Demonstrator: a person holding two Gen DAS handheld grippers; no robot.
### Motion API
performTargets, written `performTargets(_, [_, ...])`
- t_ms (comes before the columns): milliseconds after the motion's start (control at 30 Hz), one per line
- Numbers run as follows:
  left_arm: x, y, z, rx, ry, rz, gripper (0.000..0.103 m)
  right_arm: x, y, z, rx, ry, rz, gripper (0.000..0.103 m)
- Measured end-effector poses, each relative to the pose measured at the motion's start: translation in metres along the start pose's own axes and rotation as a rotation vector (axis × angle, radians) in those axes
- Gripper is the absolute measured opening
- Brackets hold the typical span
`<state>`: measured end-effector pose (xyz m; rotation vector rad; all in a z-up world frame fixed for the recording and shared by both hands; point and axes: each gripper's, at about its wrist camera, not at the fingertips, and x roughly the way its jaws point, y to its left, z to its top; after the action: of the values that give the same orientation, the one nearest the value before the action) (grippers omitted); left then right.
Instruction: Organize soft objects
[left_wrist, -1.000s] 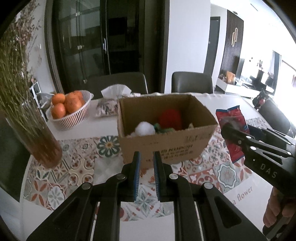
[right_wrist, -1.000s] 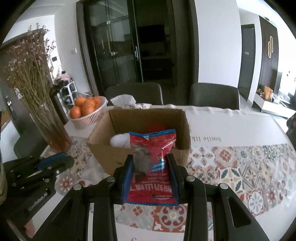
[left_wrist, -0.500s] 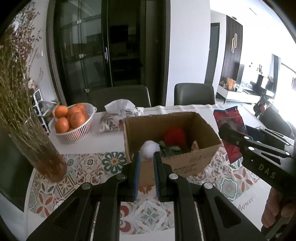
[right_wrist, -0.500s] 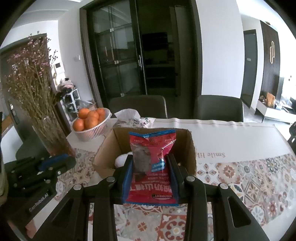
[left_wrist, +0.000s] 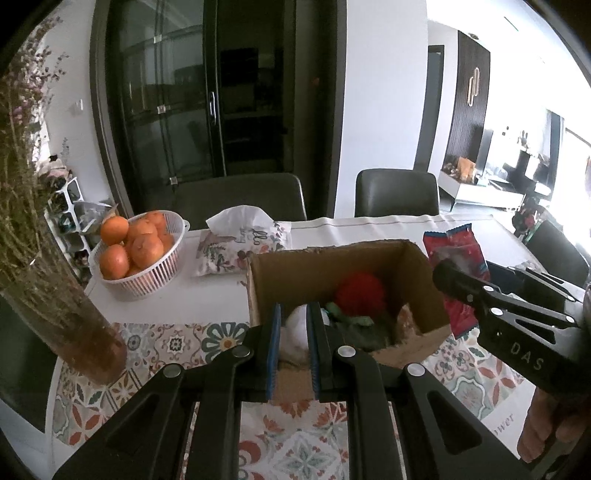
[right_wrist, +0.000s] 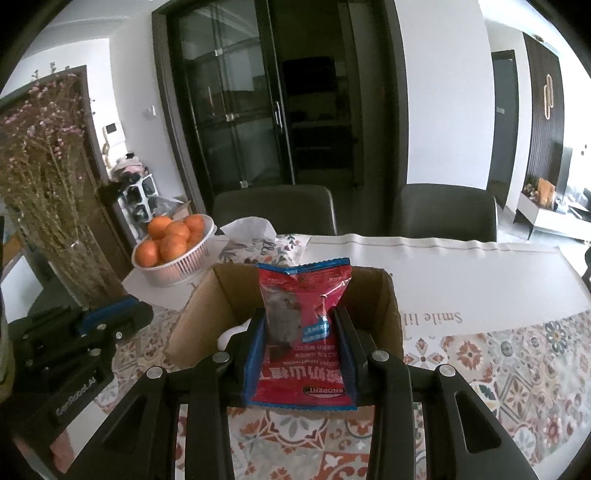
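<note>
An open cardboard box (left_wrist: 417, 273) stands on the patterned table runner; it also shows in the right wrist view (right_wrist: 384, 291). Inside lie a red fluffy ball (left_wrist: 360, 293), a white fluffy ball (left_wrist: 297, 325) and something green (left_wrist: 341, 314). My right gripper (right_wrist: 300, 332) is shut on a red snack packet (right_wrist: 304, 306) and holds it above the box's near edge; the packet also shows in the left wrist view (left_wrist: 456, 247). My left gripper (left_wrist: 293, 325) is nearly closed and empty, raised in front of the box.
A white basket of oranges (left_wrist: 136, 254) and a floral tissue pack (left_wrist: 240, 243) sit behind the box to the left. A glass vase of dried flowers (left_wrist: 55, 295) stands at the left edge. Two dark chairs (left_wrist: 395, 192) stand at the far side.
Both grippers have risen, so the views look down into the box more. The right gripper has carried the red packet up and over the box's near edge.
</note>
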<state>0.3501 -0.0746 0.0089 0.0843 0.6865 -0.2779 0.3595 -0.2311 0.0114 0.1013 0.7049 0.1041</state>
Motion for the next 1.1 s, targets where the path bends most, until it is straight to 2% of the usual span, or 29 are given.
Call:
performTargets(300, [0.033,0.003,0.009,0.000,0.030,0.011,0.017,0.028,-0.007,0.004,-0.003,0.036,-0.006,0.037])
performTargets(367, [0.039,0.004,0.009,-0.002,0.036,0.014,0.024,0.033,-0.007,0.005,-0.007,0.046,-0.009,0.037])
performTargets(433, [0.043,0.005,0.009,-0.003,0.041,0.017,0.052,0.038,-0.007,0.006,-0.010,0.060,-0.008,0.040])
performTargets(467, [0.046,0.005,0.009,-0.003,0.045,0.020,0.053,0.039,-0.007,0.007,-0.014,0.063,-0.018,0.041])
performTargets(833, [0.044,0.009,0.006,-0.014,0.036,0.043,0.053,0.032,-0.002,0.003,-0.020,0.062,-0.029,0.041])
performTargets(1100, [0.020,0.007,-0.001,-0.015,0.019,0.034,0.053,0.000,0.004,-0.004,-0.017,0.035,-0.034,0.041])
